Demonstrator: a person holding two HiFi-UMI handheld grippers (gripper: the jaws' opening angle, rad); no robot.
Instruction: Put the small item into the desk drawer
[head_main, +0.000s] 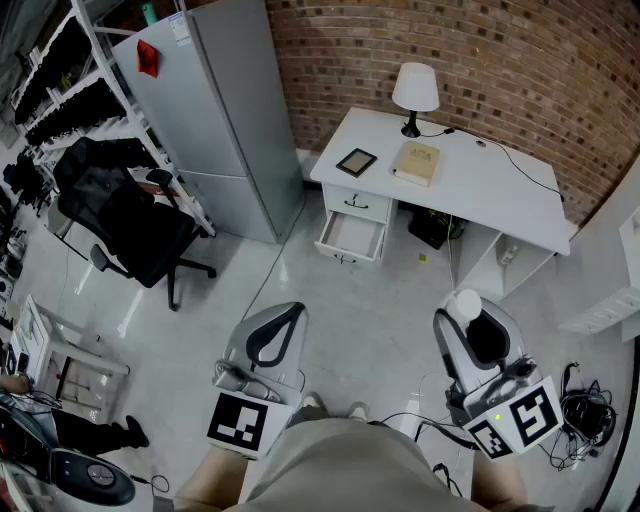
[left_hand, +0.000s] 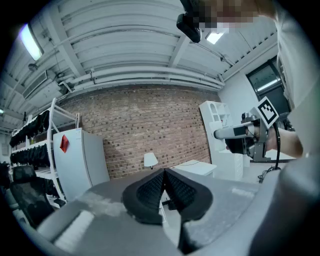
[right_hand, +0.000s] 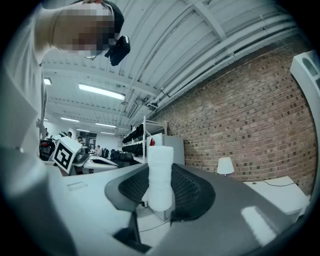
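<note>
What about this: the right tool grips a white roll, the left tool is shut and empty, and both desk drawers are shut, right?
Not quite. The head view shows the lower drawer pulled out; only the upper drawer is shut. The rest holds: the right tool grips a white roll, and the left tool is shut and empty.

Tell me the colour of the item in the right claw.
The item is white, clearest in the right gripper view.
</note>
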